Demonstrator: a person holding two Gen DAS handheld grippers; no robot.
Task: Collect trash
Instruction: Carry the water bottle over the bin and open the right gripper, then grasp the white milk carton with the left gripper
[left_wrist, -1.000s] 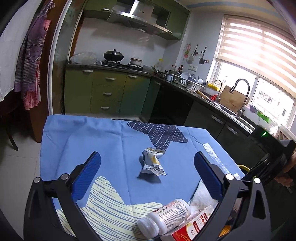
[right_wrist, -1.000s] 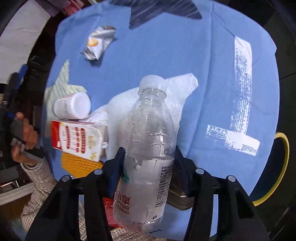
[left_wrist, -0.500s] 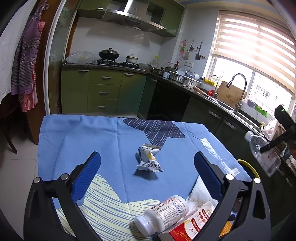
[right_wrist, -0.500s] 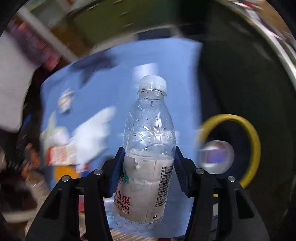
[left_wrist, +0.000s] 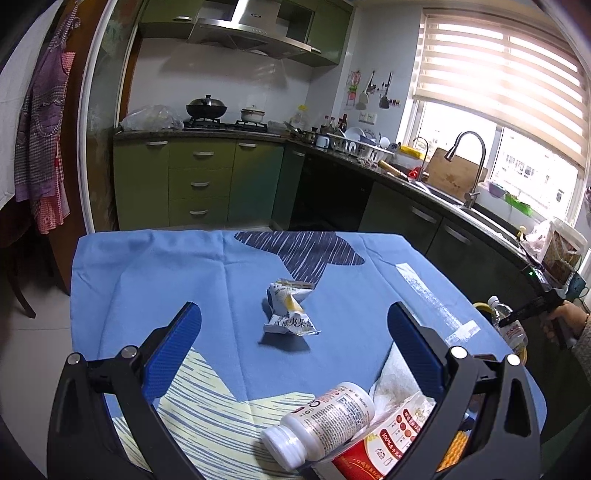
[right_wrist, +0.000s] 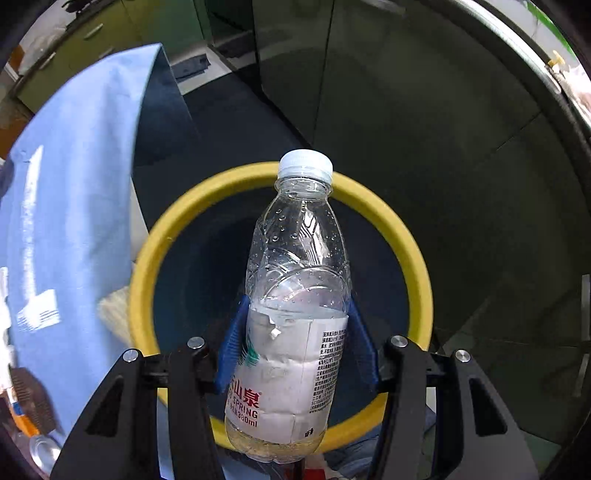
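Clear ribbed bottle (right_wrist: 295, 295) (torn label)

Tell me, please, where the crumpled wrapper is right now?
In the left wrist view the wrapper lies mid-cloth, just below the dark patch and beyond the white pill bottle.

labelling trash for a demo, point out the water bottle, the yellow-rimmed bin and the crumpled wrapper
water bottle (right_wrist: 295, 354): right wrist view, on its label
yellow-rimmed bin (right_wrist: 173, 229): right wrist view, on its rim
crumpled wrapper (left_wrist: 288, 310): left wrist view, on its middle
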